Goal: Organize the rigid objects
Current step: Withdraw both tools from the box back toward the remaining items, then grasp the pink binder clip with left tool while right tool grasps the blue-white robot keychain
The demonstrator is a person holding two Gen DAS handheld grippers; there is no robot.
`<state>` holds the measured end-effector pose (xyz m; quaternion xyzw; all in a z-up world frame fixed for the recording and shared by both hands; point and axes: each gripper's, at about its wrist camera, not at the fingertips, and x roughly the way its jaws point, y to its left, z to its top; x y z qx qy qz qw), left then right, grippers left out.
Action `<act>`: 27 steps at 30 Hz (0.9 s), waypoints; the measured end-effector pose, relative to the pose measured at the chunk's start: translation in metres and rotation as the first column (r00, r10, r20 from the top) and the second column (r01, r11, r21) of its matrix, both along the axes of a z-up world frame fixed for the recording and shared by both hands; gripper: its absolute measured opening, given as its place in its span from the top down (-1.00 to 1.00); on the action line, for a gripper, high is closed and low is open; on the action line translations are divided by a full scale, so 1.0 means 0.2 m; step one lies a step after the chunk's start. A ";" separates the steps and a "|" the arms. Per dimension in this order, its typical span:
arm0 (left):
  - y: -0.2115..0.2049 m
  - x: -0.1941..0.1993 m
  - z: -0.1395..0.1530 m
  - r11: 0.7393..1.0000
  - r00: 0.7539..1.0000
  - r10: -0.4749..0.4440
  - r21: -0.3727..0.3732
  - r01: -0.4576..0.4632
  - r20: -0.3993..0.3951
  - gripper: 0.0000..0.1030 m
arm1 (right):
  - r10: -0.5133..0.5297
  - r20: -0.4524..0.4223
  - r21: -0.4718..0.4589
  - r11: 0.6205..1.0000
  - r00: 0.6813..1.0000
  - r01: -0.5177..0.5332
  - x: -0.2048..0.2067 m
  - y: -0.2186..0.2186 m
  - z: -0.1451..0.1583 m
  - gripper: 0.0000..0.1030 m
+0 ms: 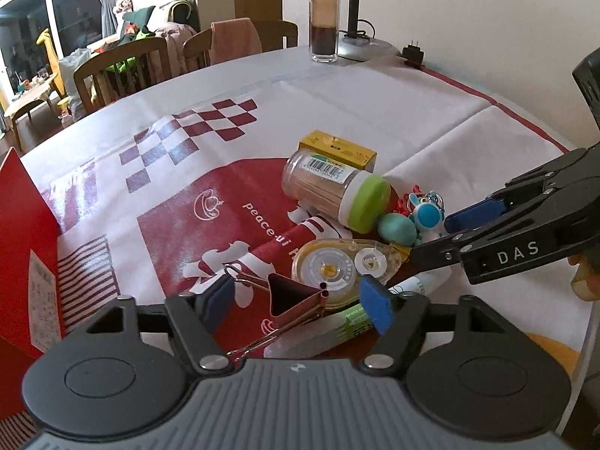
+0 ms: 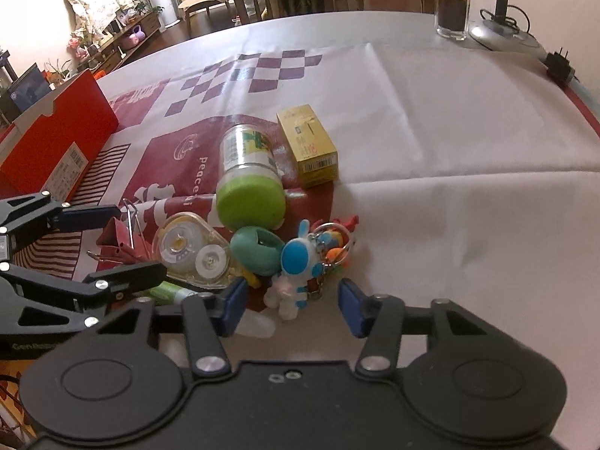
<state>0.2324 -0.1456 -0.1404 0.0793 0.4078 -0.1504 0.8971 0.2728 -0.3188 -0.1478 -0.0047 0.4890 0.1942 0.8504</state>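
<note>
Left wrist view: the left gripper (image 1: pixel 298 302) is spread around the binder clip (image 1: pixel 296 298), which lies beside the correction tape (image 1: pixel 339 266); only the clip body should be pinched. Right wrist view: the right gripper (image 2: pixel 292 302) is spread around the rabbit keychain (image 2: pixel 296 266); its rings should be kept clear.

We find the objects clustered on the tablecloth (image 2: pixel 431 120); the jar (image 2: pixel 249 183) lies on its side, lid toward the right wrist camera; the small carton (image 2: pixel 307 146) lies just right of it; the tape dispenser (image 2: pixel 191 251) lies before the jar; the binder clip (image 2: pixel 116 240) sits left of the dispenser; the rabbit keychain (image 2: pixel 296 266) lies right of the dispenser; the large box (image 2: pixel 60 142) stands at the left; the glass (image 2: pixel 452 3) and lamp base (image 2: pixel 502 33) stand far behind.
</note>
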 end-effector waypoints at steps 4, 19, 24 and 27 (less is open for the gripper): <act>-0.01 0.01 -0.01 1.000 1.000 0.006 0.007 -0.006 -0.006 -0.19 | 0.001 -0.005 0.007 1.000 1.000 -0.001 0.00 0.00 0.00 0.16; 0.02 0.02 -0.01 1.000 1.000 0.013 0.004 -0.013 -0.028 0.40 | -0.016 0.037 -0.053 0.998 0.999 0.018 -0.05 0.06 0.03 0.72; 0.05 0.01 0.00 1.000 0.999 0.018 -0.009 -0.019 -0.031 0.41 | -0.046 0.064 -0.046 0.998 0.997 0.049 -0.07 0.05 0.05 0.73; 0.08 0.00 0.01 0.999 0.999 0.027 -0.023 -0.027 -0.028 0.41 | -0.068 0.074 -0.028 0.997 0.995 0.070 -0.10 0.03 0.08 0.73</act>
